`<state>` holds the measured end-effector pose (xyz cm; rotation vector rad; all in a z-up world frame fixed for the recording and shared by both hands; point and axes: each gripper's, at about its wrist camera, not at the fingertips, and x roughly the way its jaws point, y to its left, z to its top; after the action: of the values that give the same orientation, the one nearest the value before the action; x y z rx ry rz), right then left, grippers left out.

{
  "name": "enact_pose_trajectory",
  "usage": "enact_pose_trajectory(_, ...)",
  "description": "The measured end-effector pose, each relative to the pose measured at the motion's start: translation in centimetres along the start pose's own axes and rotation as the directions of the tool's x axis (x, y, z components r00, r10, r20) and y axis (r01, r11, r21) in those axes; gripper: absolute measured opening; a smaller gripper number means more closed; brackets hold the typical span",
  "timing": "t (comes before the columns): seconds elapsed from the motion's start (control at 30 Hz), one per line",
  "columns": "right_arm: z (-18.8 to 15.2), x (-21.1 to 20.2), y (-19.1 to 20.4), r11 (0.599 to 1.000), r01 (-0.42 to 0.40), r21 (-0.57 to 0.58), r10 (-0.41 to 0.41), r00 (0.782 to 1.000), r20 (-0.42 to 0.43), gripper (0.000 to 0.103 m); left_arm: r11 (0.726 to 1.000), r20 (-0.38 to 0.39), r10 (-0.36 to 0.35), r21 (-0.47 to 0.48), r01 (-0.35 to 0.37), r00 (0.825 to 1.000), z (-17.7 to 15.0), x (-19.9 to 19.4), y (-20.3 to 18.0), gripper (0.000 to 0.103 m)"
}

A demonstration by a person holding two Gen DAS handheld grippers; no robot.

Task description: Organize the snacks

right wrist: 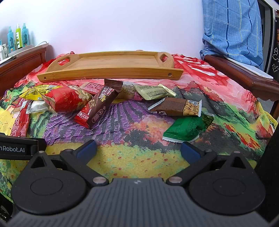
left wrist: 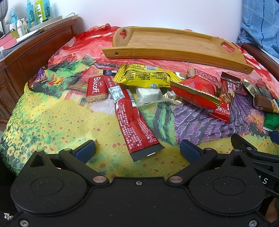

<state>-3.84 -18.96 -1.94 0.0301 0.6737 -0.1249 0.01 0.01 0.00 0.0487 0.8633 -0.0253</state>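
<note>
Several wrapped snacks lie on a colourful cloth in front of an empty bamboo tray (left wrist: 174, 43) (right wrist: 111, 62). My left gripper (left wrist: 137, 150) is open and empty; the near end of a long red stick pack (left wrist: 134, 124) lies between its fingers. Beyond are a Biscoff biscuit (left wrist: 96, 90), a yellow pack (left wrist: 146, 76), a white pack (left wrist: 150, 95) and a red bag (left wrist: 195, 92). My right gripper (right wrist: 138, 149) is open and empty, low over the cloth. A green pack (right wrist: 184, 129) lies just ahead of its right finger, with a brown bar (right wrist: 176, 106) and a dark brown pack (right wrist: 102, 104) farther on.
A wooden bedside cabinet (left wrist: 34, 52) with bottles (left wrist: 36, 12) stands at the left. A wooden rail (right wrist: 240, 73) and blue checked fabric (right wrist: 232, 29) are at the right. The wall is behind the tray. The right gripper's body (left wrist: 258, 153) shows at the left view's right edge.
</note>
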Motion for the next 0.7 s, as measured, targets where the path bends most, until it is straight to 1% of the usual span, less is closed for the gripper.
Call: enact_pose_trajectory(0.7, -0.09, 0.03, -0.01, 1.000, 0.009, 0.005, -0.009, 1.000, 0.004, 0.103, 1.000, 0.003, 0.009, -0.002, -0.009, 1.000, 0.16, 0.11, -0.18, 0.103)
